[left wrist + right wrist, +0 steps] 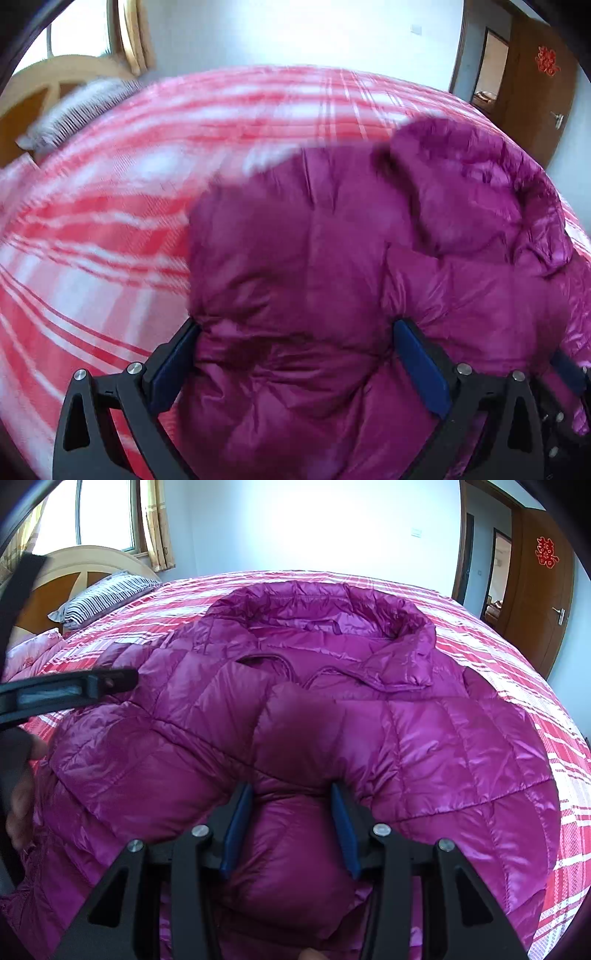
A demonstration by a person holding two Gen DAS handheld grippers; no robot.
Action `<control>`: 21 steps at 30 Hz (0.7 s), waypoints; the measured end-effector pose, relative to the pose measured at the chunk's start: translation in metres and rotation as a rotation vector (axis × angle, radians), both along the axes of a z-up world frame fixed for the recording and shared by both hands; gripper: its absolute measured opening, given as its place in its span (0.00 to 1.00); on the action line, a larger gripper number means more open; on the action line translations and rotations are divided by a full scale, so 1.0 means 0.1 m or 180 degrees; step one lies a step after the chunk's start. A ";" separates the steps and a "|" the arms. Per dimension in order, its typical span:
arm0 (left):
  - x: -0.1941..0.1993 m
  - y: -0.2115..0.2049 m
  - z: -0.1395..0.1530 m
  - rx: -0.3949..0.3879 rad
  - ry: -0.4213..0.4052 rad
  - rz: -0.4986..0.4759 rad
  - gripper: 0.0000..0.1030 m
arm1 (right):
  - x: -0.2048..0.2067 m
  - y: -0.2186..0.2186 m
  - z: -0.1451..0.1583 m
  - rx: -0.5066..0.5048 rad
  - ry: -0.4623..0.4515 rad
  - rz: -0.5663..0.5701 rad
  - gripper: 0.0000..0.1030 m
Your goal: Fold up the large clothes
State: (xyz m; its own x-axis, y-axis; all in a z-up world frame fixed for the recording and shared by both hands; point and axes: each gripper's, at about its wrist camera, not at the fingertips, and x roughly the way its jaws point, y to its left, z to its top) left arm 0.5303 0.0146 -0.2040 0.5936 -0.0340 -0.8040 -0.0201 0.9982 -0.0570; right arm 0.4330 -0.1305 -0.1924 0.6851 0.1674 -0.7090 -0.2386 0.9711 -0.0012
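Note:
A large magenta quilted down jacket (369,709) lies on a bed, its hood (332,609) at the far side. In the right wrist view my right gripper (291,794) is shut on a thick fold of the jacket, blue pads pressing its sides. In the left wrist view, which is blurred, my left gripper (295,328) holds a bulky bunch of the jacket (314,277) between wide-set blue pads, lifted above the bed. The left gripper also shows at the left edge of the right wrist view (110,679).
The bed has a red and white plaid cover (110,221) (517,672). A striped pillow (103,594) and wooden headboard (74,565) are at the far left. A brown door (539,602) stands at the right, a window (103,513) at the back left.

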 end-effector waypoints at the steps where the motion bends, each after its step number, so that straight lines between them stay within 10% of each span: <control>1: -0.02 0.02 0.01 -0.0029 -0.0037 0.0006 0.99 | 0.00 0.00 0.00 0.0004 0.0000 0.0001 0.45; 21: -0.07 -0.01 -0.03 0.0043 -0.0142 0.0023 0.99 | 0.04 0.01 0.05 -0.0101 0.0113 0.0203 0.49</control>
State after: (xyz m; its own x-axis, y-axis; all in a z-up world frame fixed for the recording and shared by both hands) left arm 0.5230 0.0137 -0.2073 0.6291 -0.0191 -0.7771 -0.0249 0.9987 -0.0447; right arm 0.4374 -0.1295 -0.1872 0.6480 0.1870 -0.7383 -0.3004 0.9536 -0.0221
